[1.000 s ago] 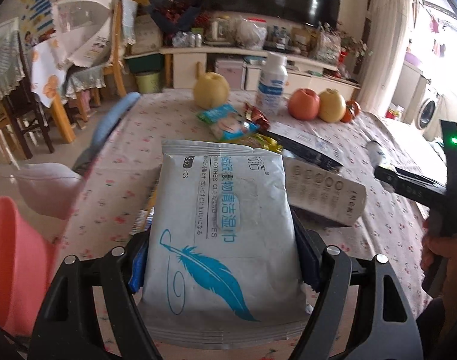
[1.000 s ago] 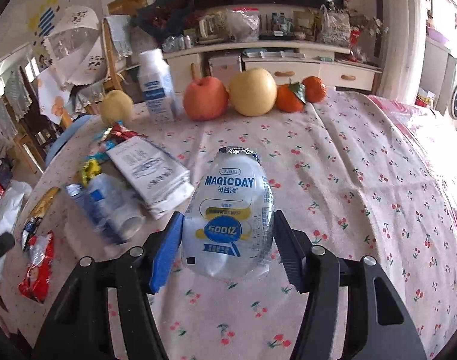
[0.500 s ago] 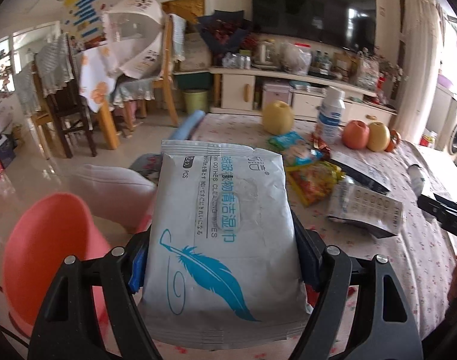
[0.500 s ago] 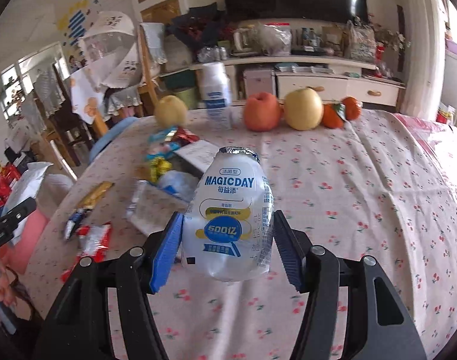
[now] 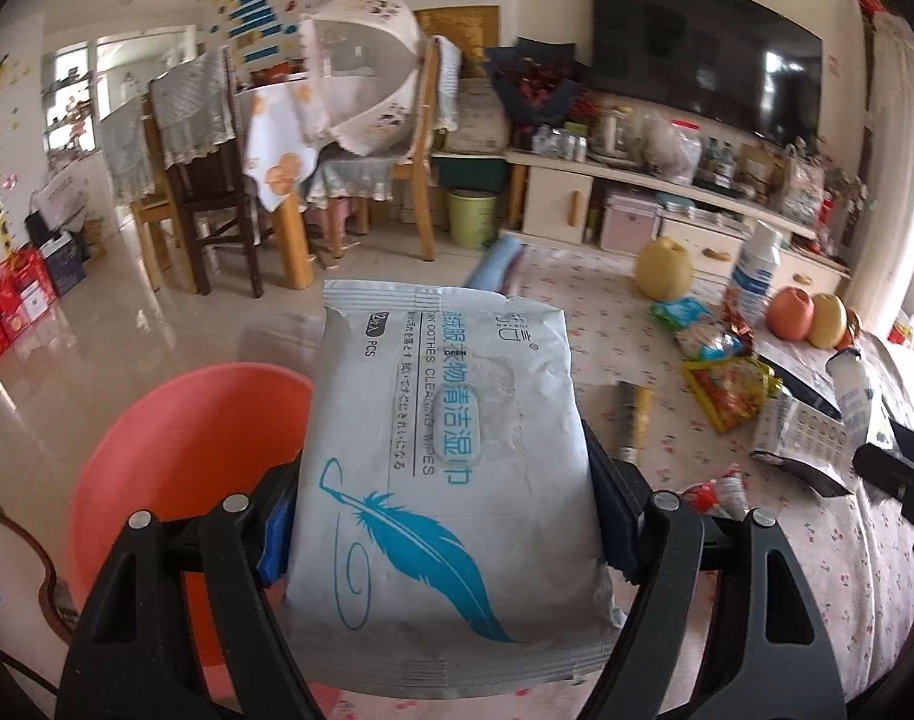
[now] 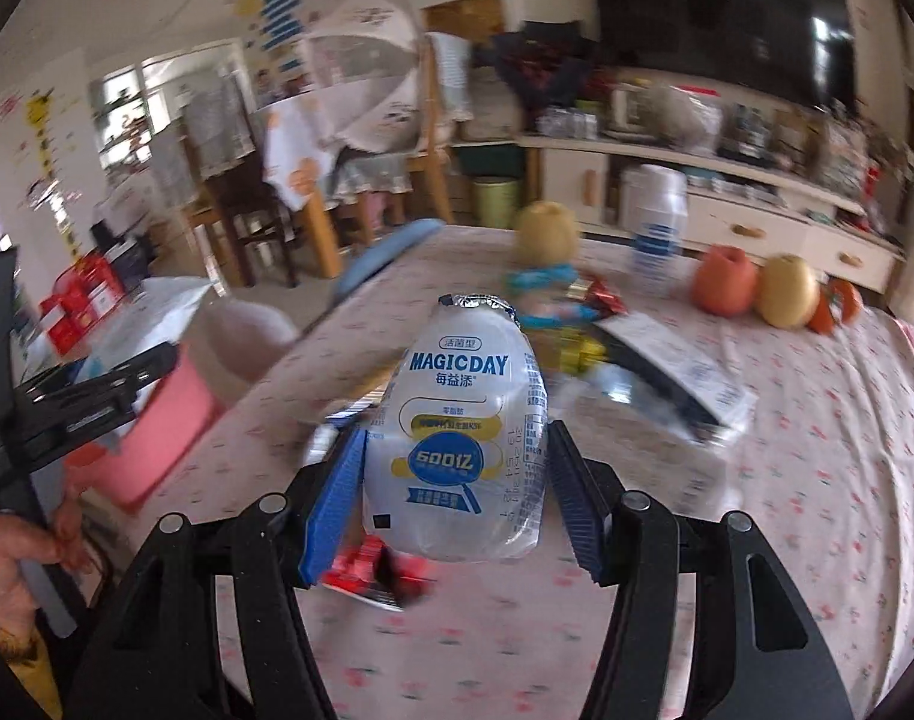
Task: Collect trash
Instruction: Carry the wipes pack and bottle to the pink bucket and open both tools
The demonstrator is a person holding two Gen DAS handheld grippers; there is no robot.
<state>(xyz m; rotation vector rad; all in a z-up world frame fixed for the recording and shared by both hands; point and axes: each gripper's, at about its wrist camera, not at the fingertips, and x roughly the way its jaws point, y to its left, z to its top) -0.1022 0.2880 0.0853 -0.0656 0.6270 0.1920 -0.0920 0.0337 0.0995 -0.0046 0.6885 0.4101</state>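
Note:
My left gripper [image 5: 444, 516] is shut on a grey wet-wipes pack [image 5: 444, 444] with a blue feather print, held beside and partly over a pink trash bin [image 5: 174, 450] at the table's left edge. My right gripper [image 6: 453, 480] is shut on a small MAGICDAY drink bottle [image 6: 457, 438] with a foil lid, held above the table. The pink bin [image 6: 150, 426] also shows at left in the right wrist view, with the left gripper [image 6: 84, 402] over it. Snack wrappers [image 5: 727, 384] and a pill blister [image 5: 799, 432] lie on the cherry-print tablecloth [image 6: 787, 510].
Apples, a pear and oranges [image 6: 751, 294] and a white bottle [image 5: 754, 276] stand at the table's far side. A red wrapper [image 6: 366, 570] lies under the right gripper. Chairs [image 5: 216, 180], a covered dining table and a TV cabinet [image 5: 637, 180] stand beyond.
Both grippers have swung left with their loads. The wipes pack has gone from over the table to beside the pink bin. The bottle has moved toward the table's left side.

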